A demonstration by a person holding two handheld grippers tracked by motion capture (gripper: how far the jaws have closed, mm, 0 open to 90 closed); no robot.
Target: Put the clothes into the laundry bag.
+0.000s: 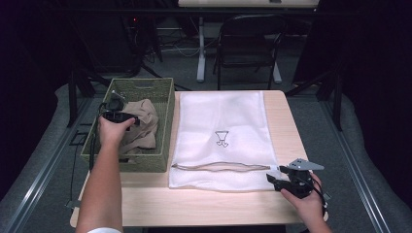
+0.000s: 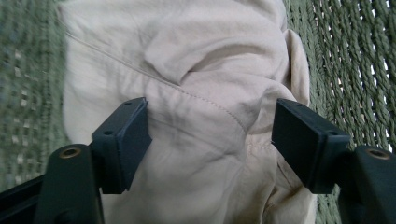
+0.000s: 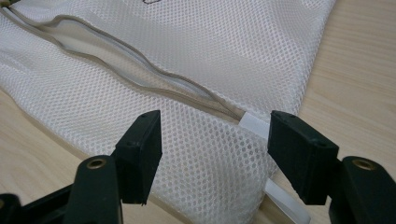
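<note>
The left gripper [image 2: 211,140] has its fingers [image 2: 122,140] spread open over the beige garment [image 2: 201,84], which lies inside the green woven basket [image 1: 165,121]. Right of the basket, the right gripper [image 3: 215,154] holds its fingers open over the white mesh bag's [image 3: 187,56] zipper corner on the worktop [image 1: 291,121].

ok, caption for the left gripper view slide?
Left gripper, jaws open, poised over crumpled beige cloth garment inside green woven basket.

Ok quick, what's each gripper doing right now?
Left gripper: open over the beige garment, holding nothing.
Right gripper: open over the mesh laundry bag, holding nothing.
</note>
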